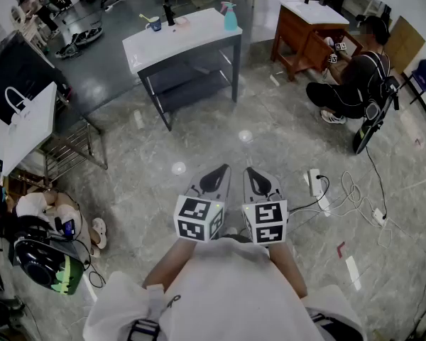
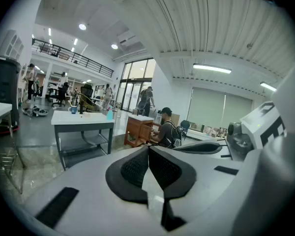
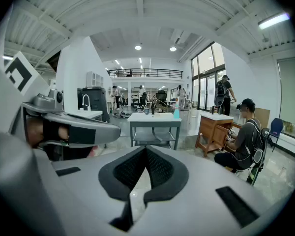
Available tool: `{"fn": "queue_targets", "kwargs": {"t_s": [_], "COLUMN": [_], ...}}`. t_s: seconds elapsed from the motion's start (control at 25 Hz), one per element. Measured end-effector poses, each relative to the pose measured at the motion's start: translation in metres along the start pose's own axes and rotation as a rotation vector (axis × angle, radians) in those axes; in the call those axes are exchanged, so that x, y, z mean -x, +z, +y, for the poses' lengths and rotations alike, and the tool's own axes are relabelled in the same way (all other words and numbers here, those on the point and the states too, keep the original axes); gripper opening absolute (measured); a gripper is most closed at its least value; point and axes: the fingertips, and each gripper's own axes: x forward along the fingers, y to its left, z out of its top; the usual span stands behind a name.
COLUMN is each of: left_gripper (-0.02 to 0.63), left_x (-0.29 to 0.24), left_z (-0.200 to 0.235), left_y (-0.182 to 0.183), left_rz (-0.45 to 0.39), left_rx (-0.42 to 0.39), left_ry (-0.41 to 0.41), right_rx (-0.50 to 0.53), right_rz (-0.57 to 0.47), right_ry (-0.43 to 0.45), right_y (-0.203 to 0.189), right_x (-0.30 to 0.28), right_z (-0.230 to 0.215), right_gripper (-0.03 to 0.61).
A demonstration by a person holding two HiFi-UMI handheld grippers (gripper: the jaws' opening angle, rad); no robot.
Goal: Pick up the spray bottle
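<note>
Where glossy floor spreads, white table, spray bottle atop

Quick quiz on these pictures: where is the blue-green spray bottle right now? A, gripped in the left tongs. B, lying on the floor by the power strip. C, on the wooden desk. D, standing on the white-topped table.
D: the spray bottle stands upright on the white-topped table, near its right end in the head view.

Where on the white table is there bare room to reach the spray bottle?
The near strip of the white table, from the mug across to the spray bottle, is bare. Crowded along the far left edge: mug, dark bottle.
</note>
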Motion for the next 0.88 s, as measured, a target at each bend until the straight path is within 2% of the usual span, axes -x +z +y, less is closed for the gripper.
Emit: {"fn": "queue_targets", "kwargs": {"t_s": [0.88], "left_gripper": [0.026], "left_x": [0.005], "left_z": [-0.005], "left_y": [-0.008], "left_rz": [0.008], "left_rx": [-0.027], "left_ry": [0.001], "right_rx": [-0.059], "right_rz": [-0.029], "right_ry": [0.008], "right_y": [-0.005], "right_x": [0.006], "right_z": [0.001], "right_gripper": [0.026]}}
